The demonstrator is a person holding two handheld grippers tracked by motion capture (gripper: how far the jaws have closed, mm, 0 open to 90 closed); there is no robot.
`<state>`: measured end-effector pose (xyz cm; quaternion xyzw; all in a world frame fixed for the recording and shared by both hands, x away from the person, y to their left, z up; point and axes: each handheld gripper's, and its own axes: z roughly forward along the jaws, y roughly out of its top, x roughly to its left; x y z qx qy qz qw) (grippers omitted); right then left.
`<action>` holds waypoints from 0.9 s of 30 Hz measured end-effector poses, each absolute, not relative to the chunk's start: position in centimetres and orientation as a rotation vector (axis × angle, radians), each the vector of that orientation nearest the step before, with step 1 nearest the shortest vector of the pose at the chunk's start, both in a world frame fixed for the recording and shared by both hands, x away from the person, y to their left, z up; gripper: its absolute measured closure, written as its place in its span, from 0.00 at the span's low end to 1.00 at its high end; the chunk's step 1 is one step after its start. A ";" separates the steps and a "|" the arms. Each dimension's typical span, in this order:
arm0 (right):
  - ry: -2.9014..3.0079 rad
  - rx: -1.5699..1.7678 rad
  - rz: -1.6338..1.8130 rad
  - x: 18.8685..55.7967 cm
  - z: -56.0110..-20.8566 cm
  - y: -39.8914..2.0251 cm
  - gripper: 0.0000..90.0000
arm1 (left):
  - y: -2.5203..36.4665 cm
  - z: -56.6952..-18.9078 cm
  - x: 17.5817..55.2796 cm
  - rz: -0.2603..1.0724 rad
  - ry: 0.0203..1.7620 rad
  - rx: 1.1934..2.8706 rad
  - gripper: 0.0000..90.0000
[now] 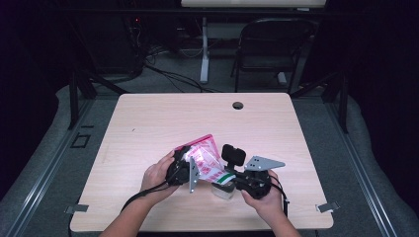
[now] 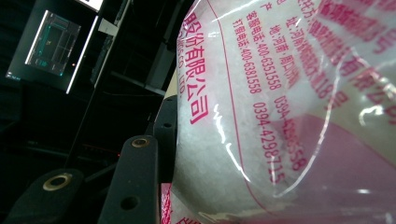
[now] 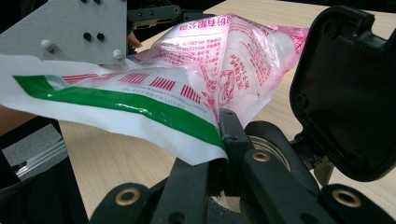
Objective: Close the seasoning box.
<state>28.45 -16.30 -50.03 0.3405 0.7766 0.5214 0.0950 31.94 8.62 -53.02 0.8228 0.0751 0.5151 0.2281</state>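
Observation:
A clear plastic bag (image 1: 205, 158) with pink print and white grains inside is held up over the table's front middle. My left gripper (image 1: 187, 170) is shut on the bag's body; in the left gripper view the bag (image 2: 280, 116) presses against the one black jaw I can see. My right gripper (image 3: 223, 140) is shut on the bag's white, green-striped top edge (image 3: 140, 109), and its jaws meet on that strip. In the high view the right gripper (image 1: 231, 177) sits just right of the bag. The bag (image 3: 233, 56) bulges up behind the pinched edge.
A small whitish container (image 1: 222, 190) stands on the wooden table (image 1: 148, 123) under the bag, with a black lid (image 1: 233, 154) raised beside it. That lid (image 3: 345, 88) looms at the right of the right gripper view. A cable hole (image 1: 238, 105) lies at the far edge. A folding chair (image 1: 272, 44) stands beyond the table.

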 end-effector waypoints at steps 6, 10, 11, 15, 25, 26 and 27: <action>2.305 1.009 1.540 28.5 -50.1 -16.3 1.00 | 8.6 -53.0 31.9 1.429 0.197 2.269 0.70; 2.304 1.015 1.546 28.5 -50.1 -16.3 1.00 | 8.6 -53.0 31.9 1.434 0.189 2.275 0.70; 2.303 1.014 1.546 28.5 -50.1 -16.3 1.00 | 8.6 -53.0 31.9 1.434 0.189 2.274 0.70; 2.304 1.013 1.548 28.5 -50.1 -16.3 1.00 | 8.6 -53.0 31.9 1.439 0.185 2.272 0.70; 2.315 1.017 1.553 28.5 -50.1 -16.2 1.00 | 8.7 -52.9 31.6 1.478 0.162 2.260 0.70; 2.317 1.016 1.552 28.4 -50.0 -16.2 1.00 | 8.7 -52.9 31.6 1.482 0.163 2.259 0.70; 2.318 1.016 1.551 28.4 -50.0 -16.2 1.00 | 8.7 -52.8 31.6 1.485 0.165 2.258 0.70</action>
